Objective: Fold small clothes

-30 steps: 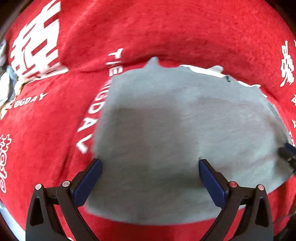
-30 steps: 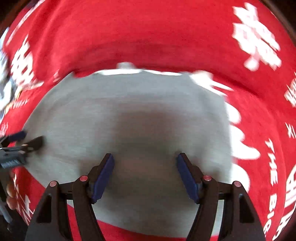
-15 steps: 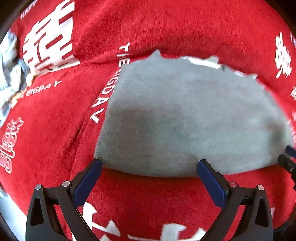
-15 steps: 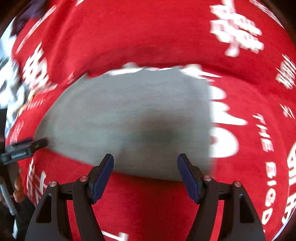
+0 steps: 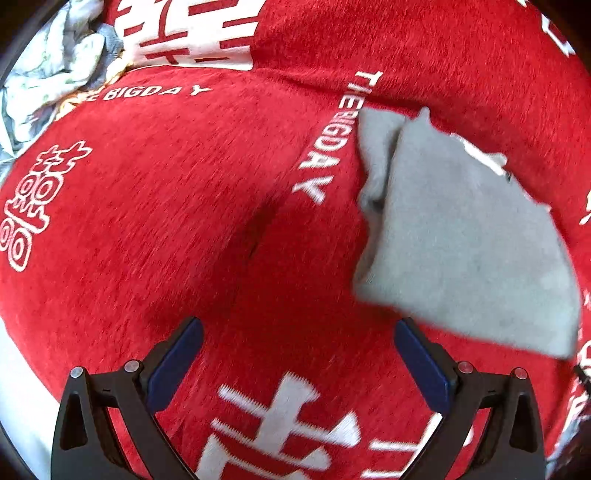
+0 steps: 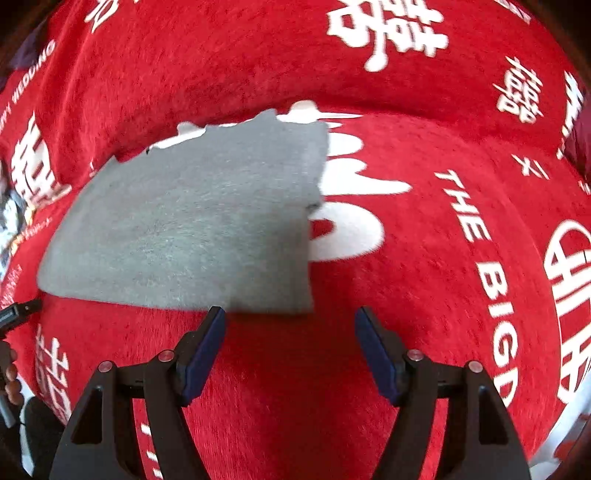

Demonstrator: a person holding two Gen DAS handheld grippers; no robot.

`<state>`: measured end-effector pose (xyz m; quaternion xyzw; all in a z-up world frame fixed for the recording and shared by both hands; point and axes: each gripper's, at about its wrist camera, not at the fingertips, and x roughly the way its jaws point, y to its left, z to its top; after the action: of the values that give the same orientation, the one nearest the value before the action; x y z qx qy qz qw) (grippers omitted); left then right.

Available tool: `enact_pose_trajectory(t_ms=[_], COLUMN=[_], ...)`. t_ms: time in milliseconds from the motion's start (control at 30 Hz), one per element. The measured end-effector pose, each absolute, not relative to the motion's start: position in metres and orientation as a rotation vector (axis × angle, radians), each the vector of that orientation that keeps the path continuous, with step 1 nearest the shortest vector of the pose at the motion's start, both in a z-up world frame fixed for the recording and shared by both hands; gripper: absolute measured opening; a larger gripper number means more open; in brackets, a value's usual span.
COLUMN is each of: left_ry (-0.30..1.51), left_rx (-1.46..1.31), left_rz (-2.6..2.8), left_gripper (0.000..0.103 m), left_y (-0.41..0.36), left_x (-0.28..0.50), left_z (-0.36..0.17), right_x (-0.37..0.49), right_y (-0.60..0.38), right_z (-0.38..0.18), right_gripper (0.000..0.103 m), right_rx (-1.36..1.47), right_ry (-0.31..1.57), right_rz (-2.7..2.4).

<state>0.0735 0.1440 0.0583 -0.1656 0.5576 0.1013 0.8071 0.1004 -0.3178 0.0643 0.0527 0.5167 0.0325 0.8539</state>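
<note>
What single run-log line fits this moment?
stage: fold laid down | left gripper: open, empty | right gripper: open, empty | grey garment: folded, flat on red blanket | contact: none

Grey garment (image 5: 469,243) is showing soft, matt, fleecy knit; red cloth (image 5: 166,221) is appearing plush, napped; gripper fingers (image 6: 201,354) are looking matt plastic.

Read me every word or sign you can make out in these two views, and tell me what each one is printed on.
"THE BIGDAY", white, on the red blanket: beside the grey garment in the left wrist view.
"E BIGDAY": same blanket, upper left; first letters hidden.
"THE BIGD": right wrist view, end cut off by the fingers.
"WEDDING": upper left edge, start cut off.
White double-happiness signs: same blanket.
Grey garment: no text visible.
</note>
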Motion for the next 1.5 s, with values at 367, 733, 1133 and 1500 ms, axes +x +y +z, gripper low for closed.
enact_pose_trajectory(t_ms=[367,733,1133,1500], left_ry=[1.259,1.25,1.185,1.166], left_rx=[-0.482,-0.404,-0.326,-0.18], left_rz=[0.082,0.045,-0.031,-0.04], left_gripper=[0.103,0.103,0.015,0.013], left_y=[0.127,0.116,0.097,0.018], left_x=[0.178,0.214,0.21,0.225], left_z=[0.04,0.03,0.073,0.158], right_x=[0.101,0.189,0.192,0.189], right_y=[-0.286,-0.185,-0.185,-0.233], right_z=[0.093,0.055,0.042,0.062], right_gripper=[0.075,0.076,0.084,0.084], right_rx=[0.044,-0.13,-0.138,-0.015], right_ry=[1.029,1.08,1.006,1.013], right_rz=[0.131,0.214,0.236,0.231])
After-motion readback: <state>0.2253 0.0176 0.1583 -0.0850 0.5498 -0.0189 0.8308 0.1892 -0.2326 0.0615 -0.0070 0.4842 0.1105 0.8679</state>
